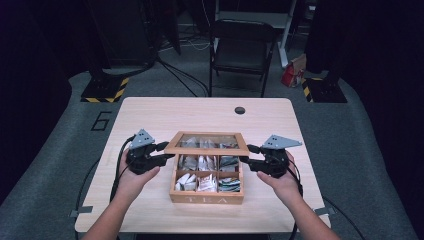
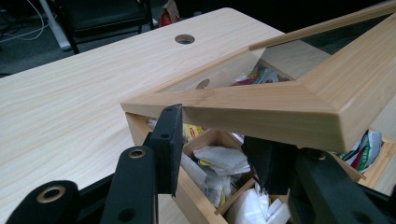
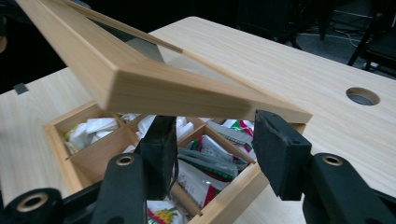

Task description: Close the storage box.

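A wooden tea box [image 1: 206,199] marked TEA stands near the table's front edge, its compartments full of tea bags [image 1: 206,182]. Its glass-paned lid [image 1: 206,149] is tilted up, hinged at the back. My left gripper [image 1: 167,151] is at the box's left side, under the lid's left front corner. In the left gripper view, that gripper [image 2: 219,140] is open, one jaw outside the box wall [image 2: 187,196] and one inside, with the lid [image 2: 280,112] just above. My right gripper [image 1: 248,154] mirrors it on the right. It [image 3: 210,140] is open astride the right wall [image 3: 233,196], beneath the lid [image 3: 177,93].
The light wooden table [image 1: 150,115] has a round cable hole [image 1: 240,110] at the back. Behind the table stand a black folding chair [image 1: 242,50] and a red bag [image 1: 292,75] on the grey floor. Cables trail from both grippers off the front edge.
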